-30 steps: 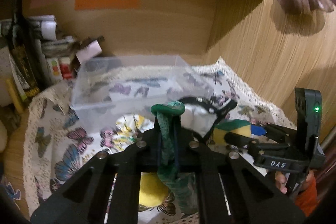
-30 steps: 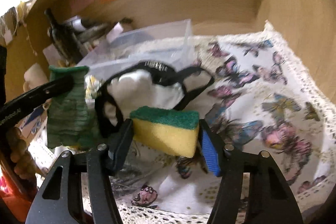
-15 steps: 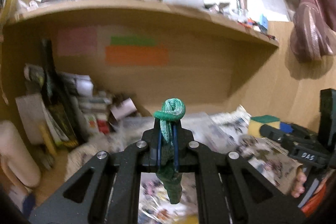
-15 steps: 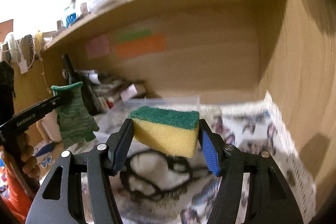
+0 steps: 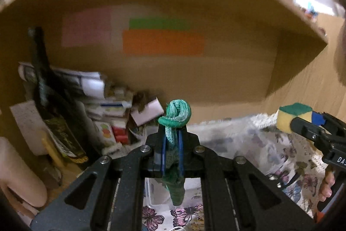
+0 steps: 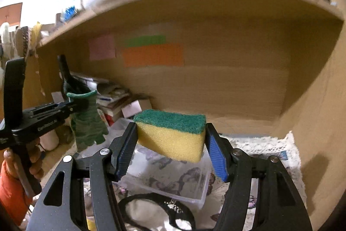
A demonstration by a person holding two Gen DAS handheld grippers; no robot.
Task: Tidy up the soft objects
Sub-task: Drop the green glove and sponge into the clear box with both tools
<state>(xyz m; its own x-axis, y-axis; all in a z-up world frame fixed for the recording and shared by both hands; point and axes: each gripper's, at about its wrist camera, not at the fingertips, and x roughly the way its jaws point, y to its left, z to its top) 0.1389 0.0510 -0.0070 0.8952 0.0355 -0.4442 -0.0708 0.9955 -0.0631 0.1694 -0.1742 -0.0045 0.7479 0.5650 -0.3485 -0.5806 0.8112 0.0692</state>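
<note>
The green cloth (image 5: pixel 174 135) was pinched between the closed fingers of the left gripper (image 5: pixel 172 144), its tail hanging below. The sponge (image 6: pixel 172 136) was clamped crosswise in the right gripper (image 6: pixel 170 144), held above the clear plastic bin (image 6: pixel 173 185) on the butterfly tablecloth (image 5: pixel 281 151).

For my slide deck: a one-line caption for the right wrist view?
Right tool grips a yellow-green sponge above a clear bin; left tool holds a green cloth.

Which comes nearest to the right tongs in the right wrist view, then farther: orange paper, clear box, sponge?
1. Sponge, gripped between the right tongs.
2. Clear box, just below and ahead.
3. Orange paper, on the back wall.
</note>
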